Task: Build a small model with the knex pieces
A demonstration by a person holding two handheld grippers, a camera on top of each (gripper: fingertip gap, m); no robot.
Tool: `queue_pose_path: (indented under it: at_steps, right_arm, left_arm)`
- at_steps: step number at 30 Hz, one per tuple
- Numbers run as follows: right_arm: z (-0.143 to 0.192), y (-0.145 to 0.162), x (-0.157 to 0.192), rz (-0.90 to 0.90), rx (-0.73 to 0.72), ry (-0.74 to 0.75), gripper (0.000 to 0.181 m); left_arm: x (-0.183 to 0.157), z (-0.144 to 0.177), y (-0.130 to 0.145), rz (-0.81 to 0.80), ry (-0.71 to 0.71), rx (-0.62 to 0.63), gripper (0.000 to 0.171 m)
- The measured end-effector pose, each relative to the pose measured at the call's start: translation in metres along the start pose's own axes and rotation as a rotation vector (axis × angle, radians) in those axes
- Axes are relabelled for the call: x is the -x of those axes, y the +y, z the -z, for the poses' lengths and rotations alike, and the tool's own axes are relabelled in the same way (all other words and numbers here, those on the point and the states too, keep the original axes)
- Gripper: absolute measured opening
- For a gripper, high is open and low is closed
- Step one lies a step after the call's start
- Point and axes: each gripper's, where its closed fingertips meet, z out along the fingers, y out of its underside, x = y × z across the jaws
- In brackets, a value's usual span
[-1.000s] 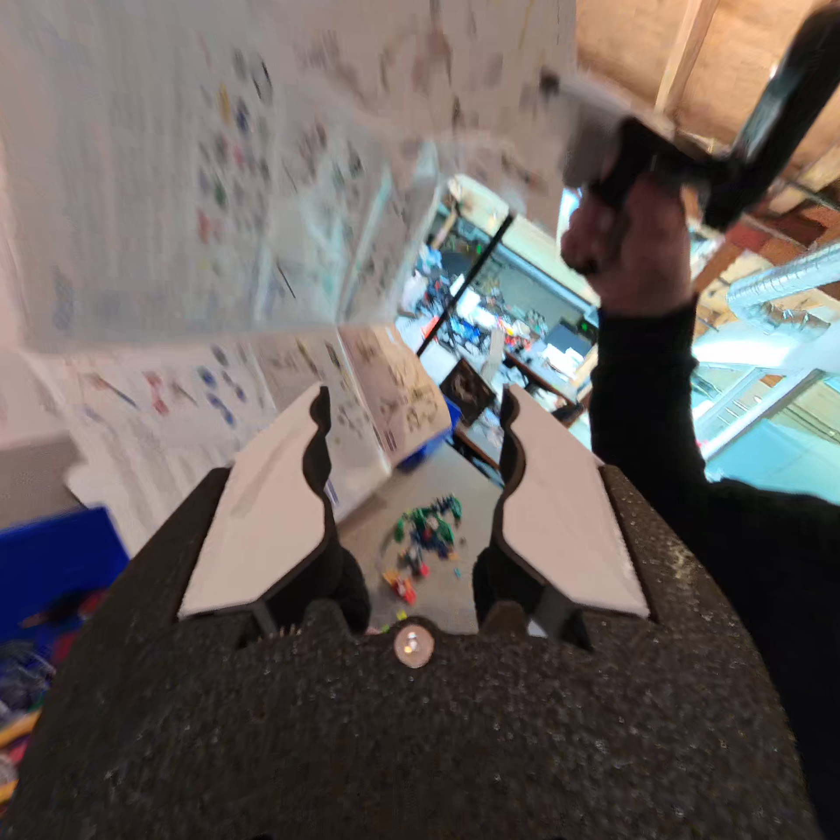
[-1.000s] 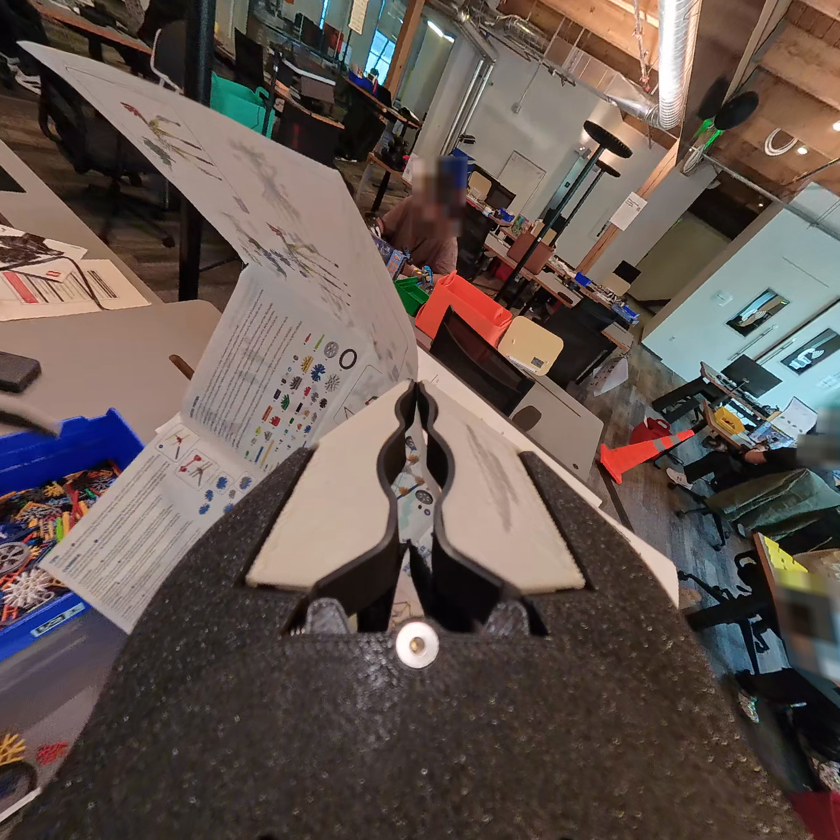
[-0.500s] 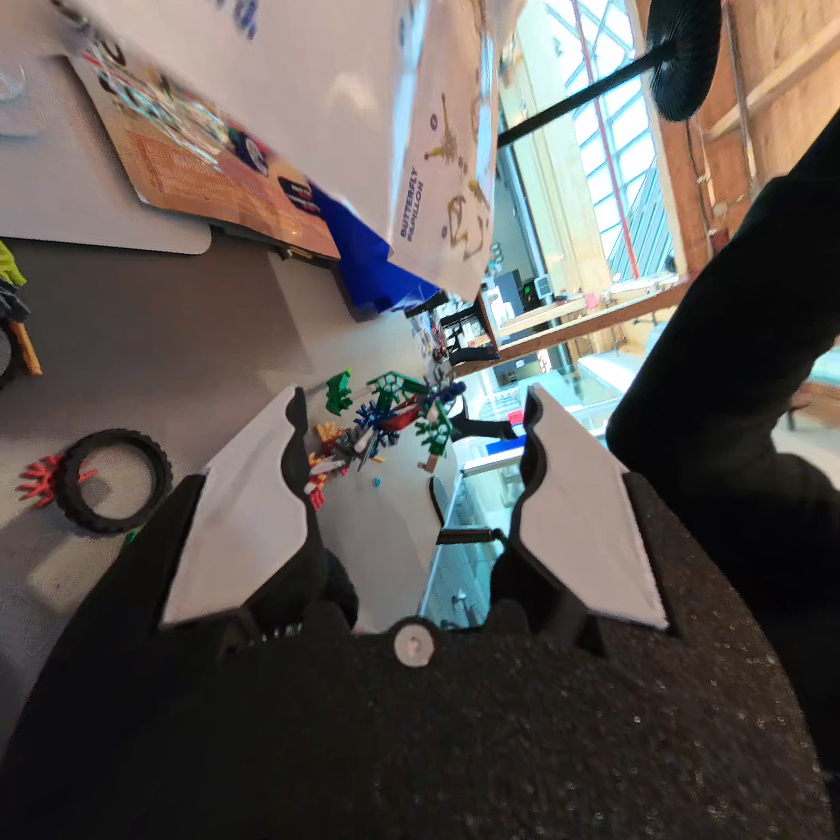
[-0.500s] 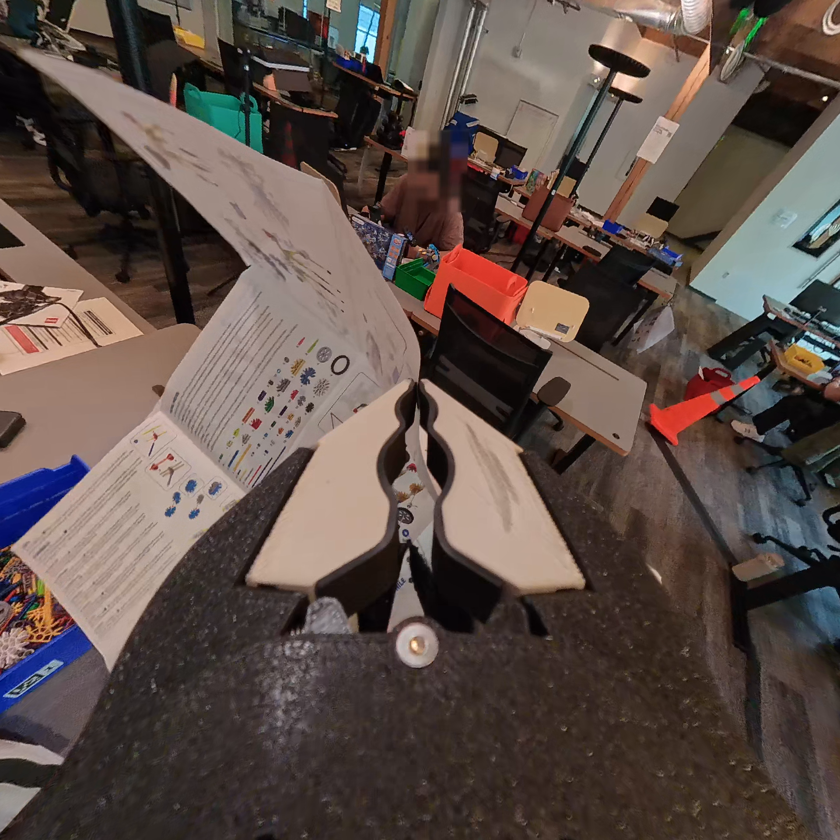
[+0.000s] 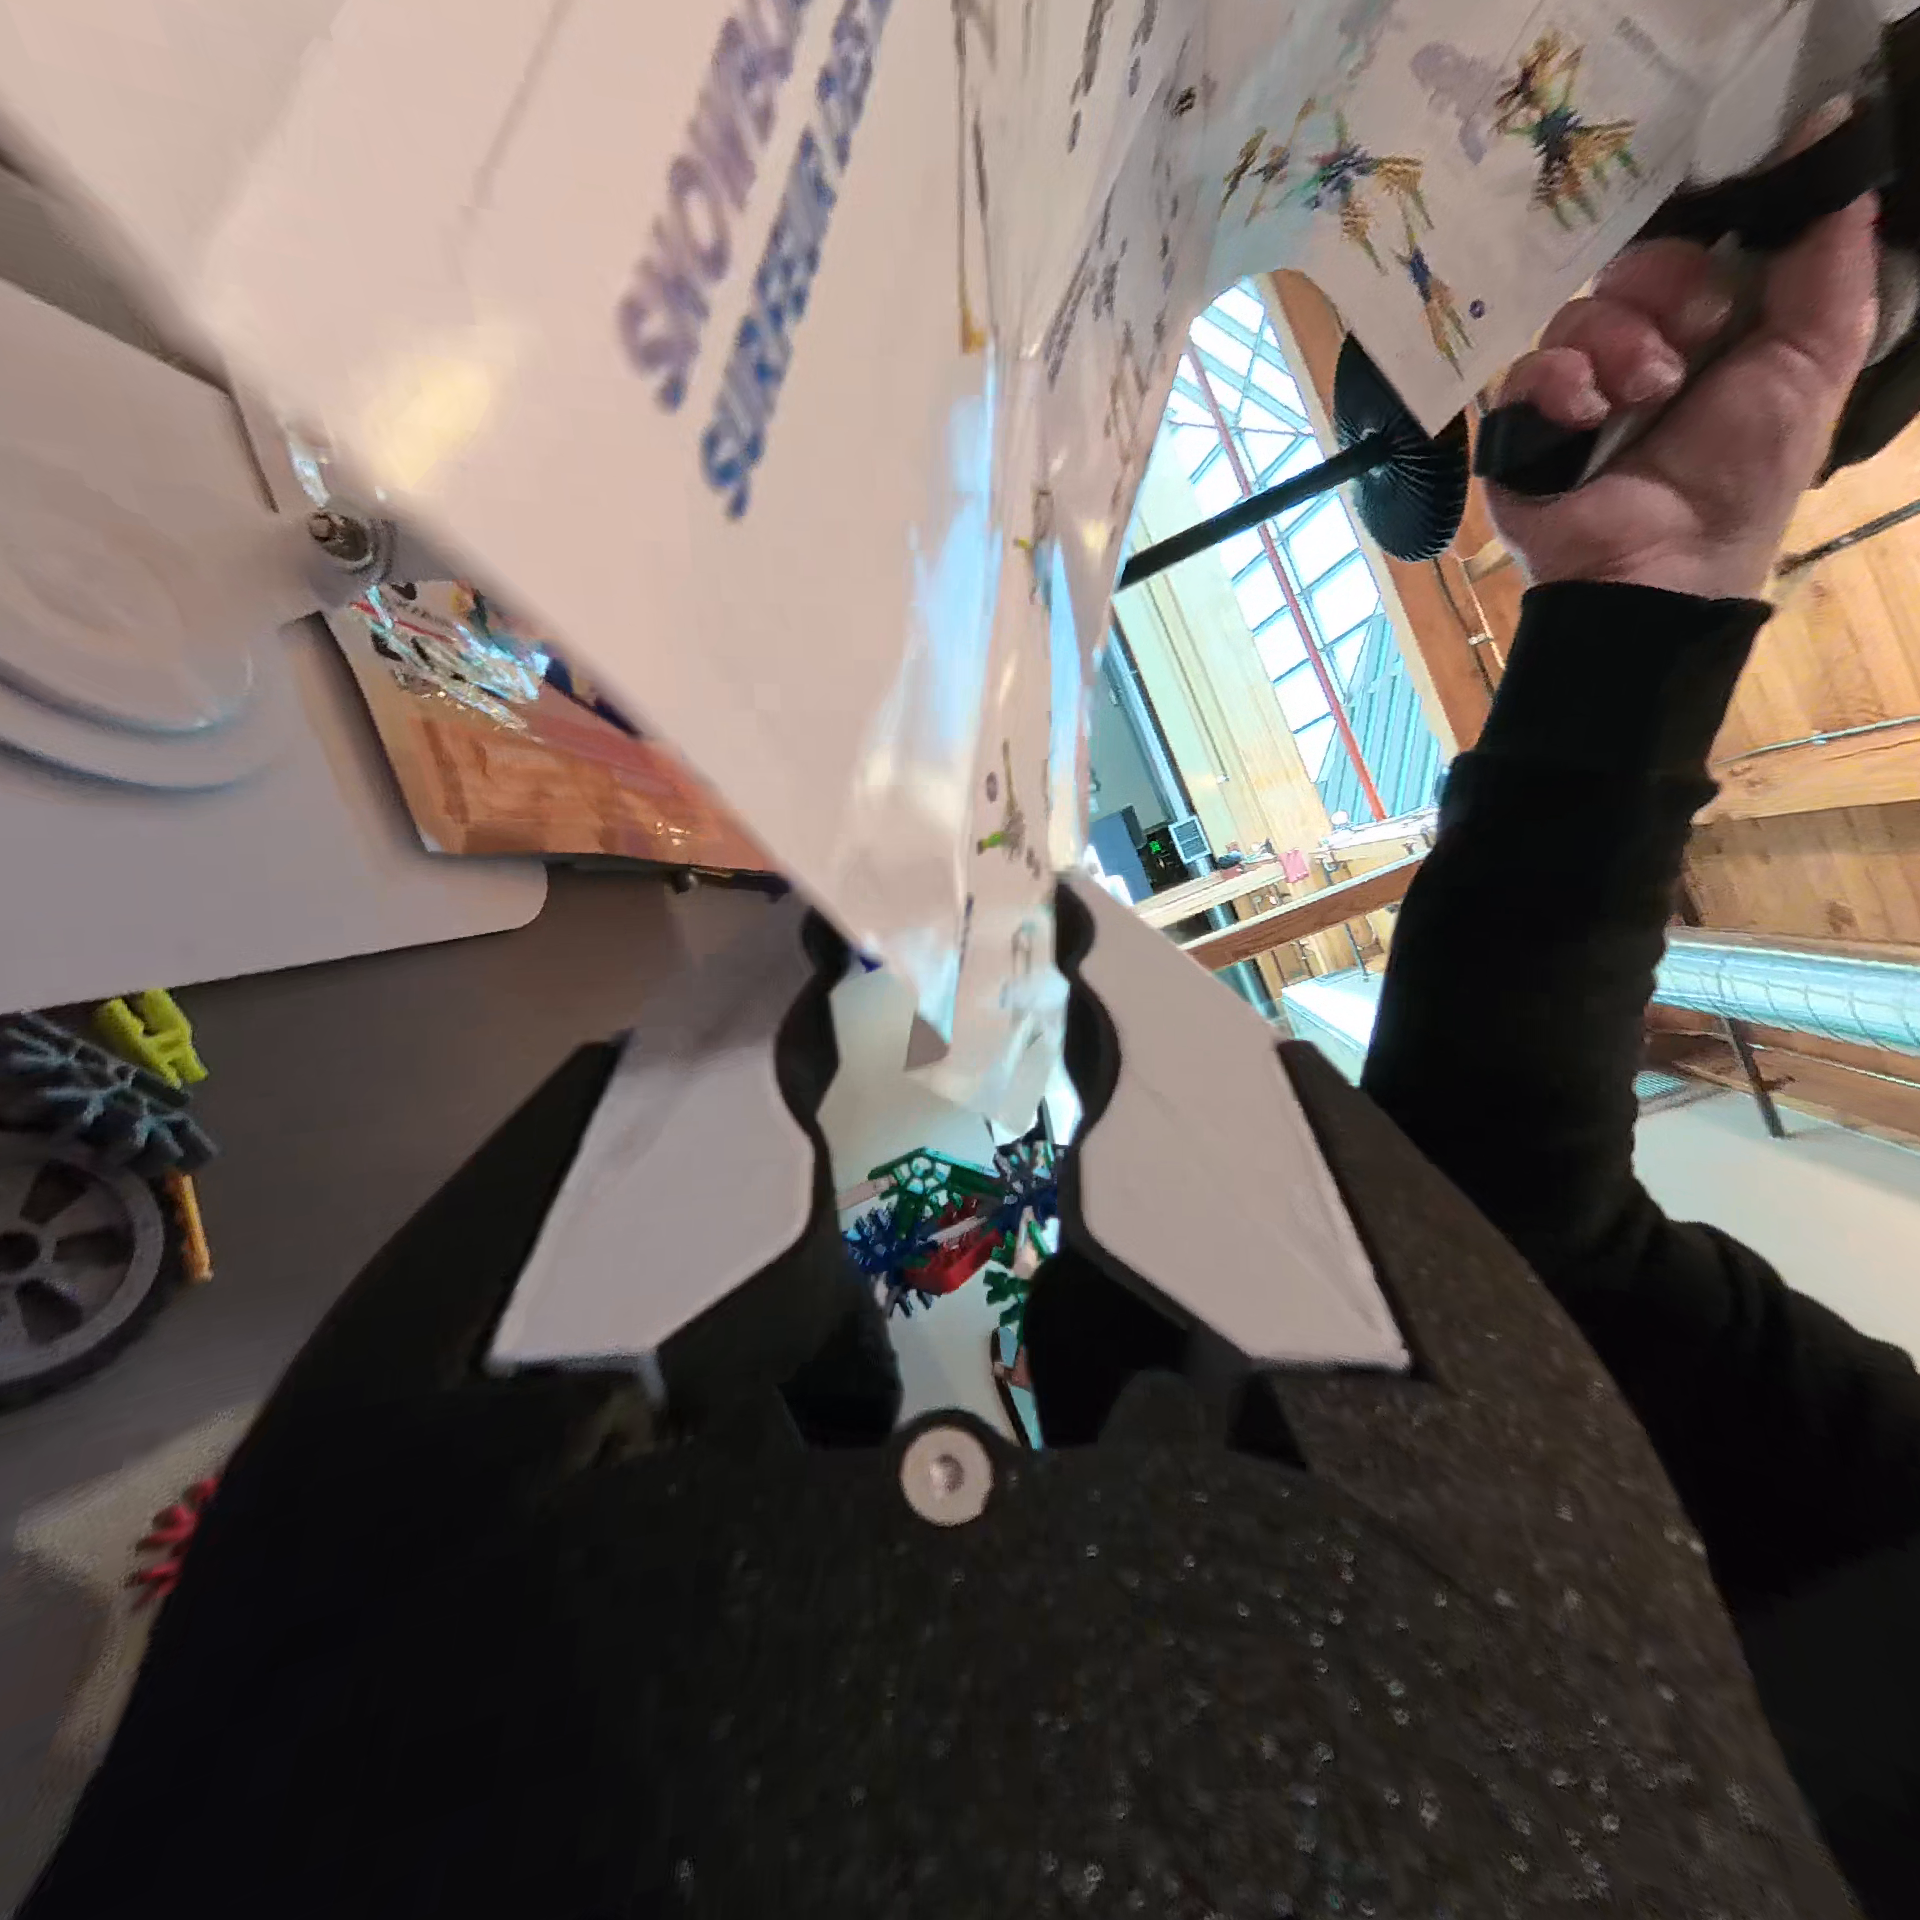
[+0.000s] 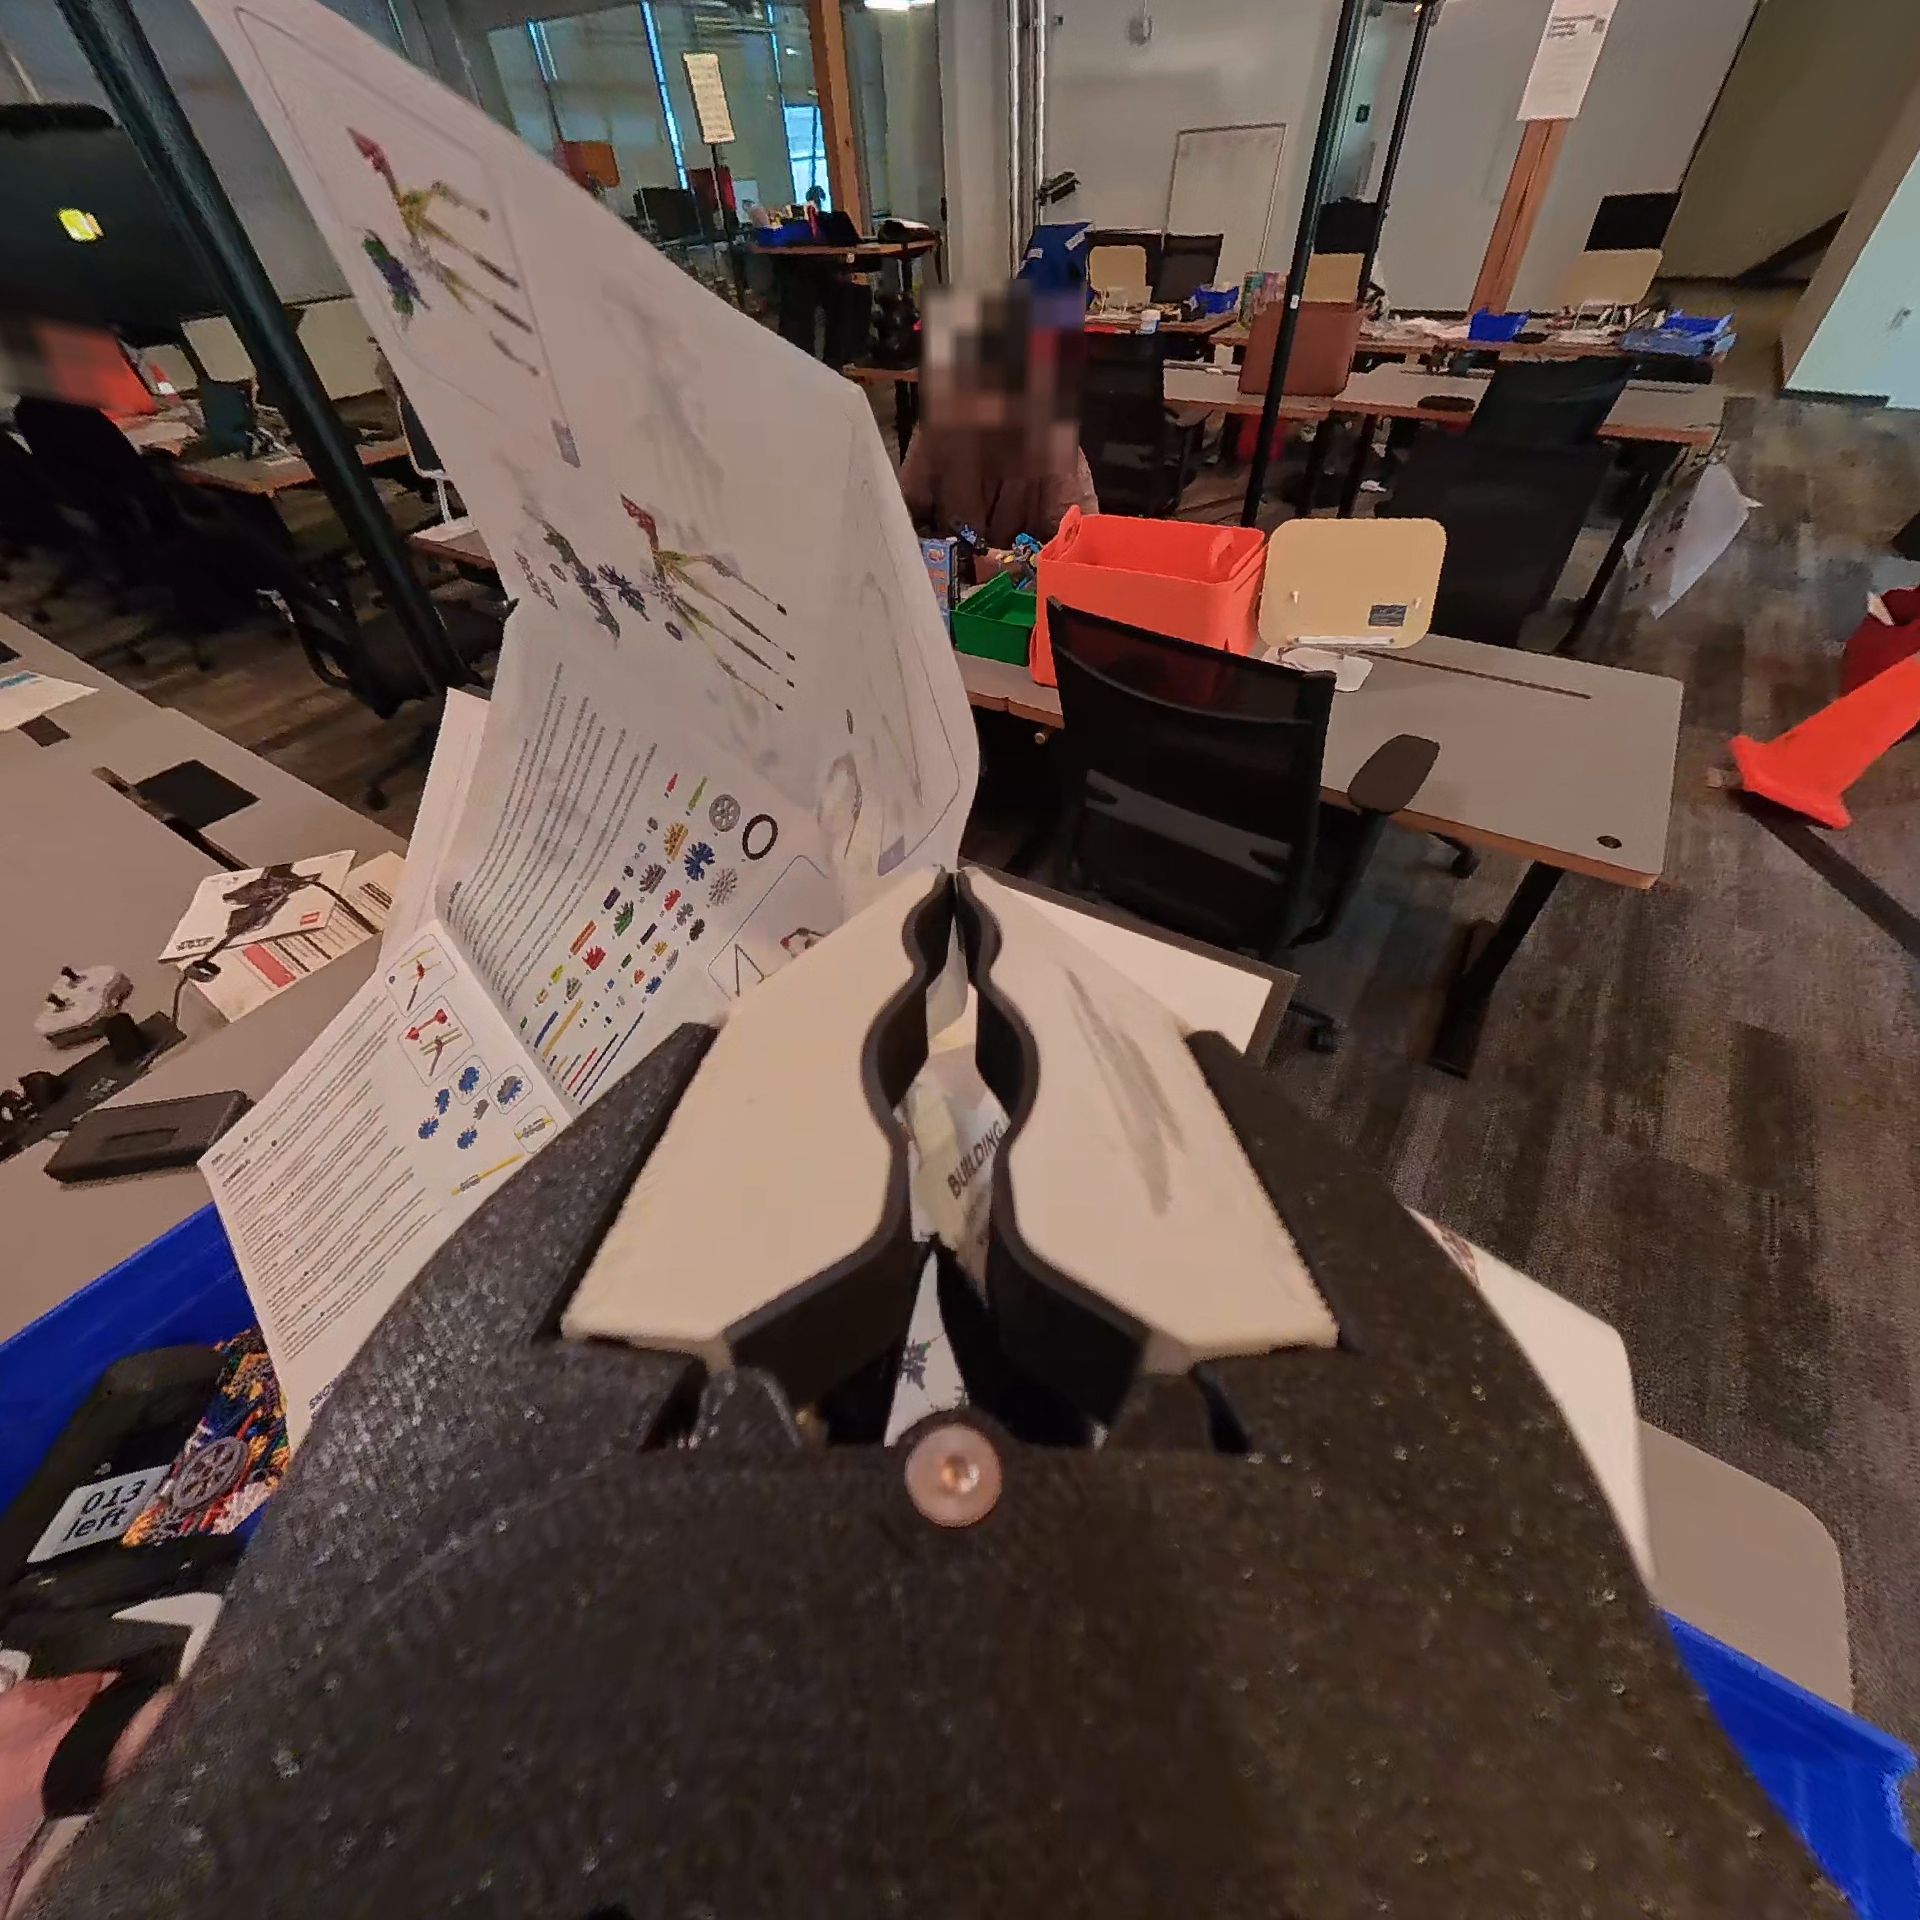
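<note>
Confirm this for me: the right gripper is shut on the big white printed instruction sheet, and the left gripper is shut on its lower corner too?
Not quite. The left wrist view shows the left gripper open, the white printed instruction sheet hanging between its fingers unclamped. The right gripper is indeed shut on the sheet.

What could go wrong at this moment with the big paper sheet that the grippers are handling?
1. The right gripper pinches the instruction sheet at one edge only; a pull could tear it.
2. The left gripper is open with the sheet's lower corner between its fingers; closing may crease it.
3. The hanging sheet could sweep the toy pieces on the table.
</note>
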Motion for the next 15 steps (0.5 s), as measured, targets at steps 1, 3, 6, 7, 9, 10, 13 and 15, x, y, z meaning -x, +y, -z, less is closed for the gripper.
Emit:
queue_pose_path:
  at_steps: [1, 3, 6, 7, 9, 10, 13, 15]
  right_arm:
    - [0.001, 0.001, -0.001, -0.001, 0.001, -0.004, 0.000]
    - [0.004, 0.002, -0.003, 0.003, 0.001, -0.010, 0.000]
    - [0.009, 0.001, -0.003, 0.023, -0.001, -0.008, 0.000]
    - [0.012, 0.001, -0.004, 0.031, -0.002, -0.004, 0.000]
    - [0.018, 0.001, -0.007, 0.040, -0.006, -0.001, 0.000]
    - [0.021, 0.002, -0.009, 0.042, -0.010, 0.003, 0.000]
    - [0.030, 0.003, -0.015, 0.022, -0.037, -0.004, 0.000]
    - [0.035, 0.006, -0.018, -0.005, -0.055, -0.011, 0.000]
  left_arm:
    - [-0.002, -0.001, -0.001, 0.000, 0.019, 0.002, 0.023]
    - [-0.007, 0.001, -0.005, -0.027, 0.036, -0.016, 0.000]
    - [-0.023, 0.008, -0.010, -0.108, 0.032, -0.022, 0.000]
    - [-0.031, 0.012, -0.013, -0.145, 0.026, -0.017, 0.000]
    - [-0.045, 0.023, -0.022, -0.209, 0.015, -0.024, 0.000]
    - [-0.053, 0.029, -0.028, -0.237, 0.013, -0.025, 0.000]
    - [-0.063, 0.047, -0.053, -0.311, -0.016, -0.033, 0.000]
    - [-0.069, 0.059, -0.069, -0.363, -0.032, -0.027, 0.000]
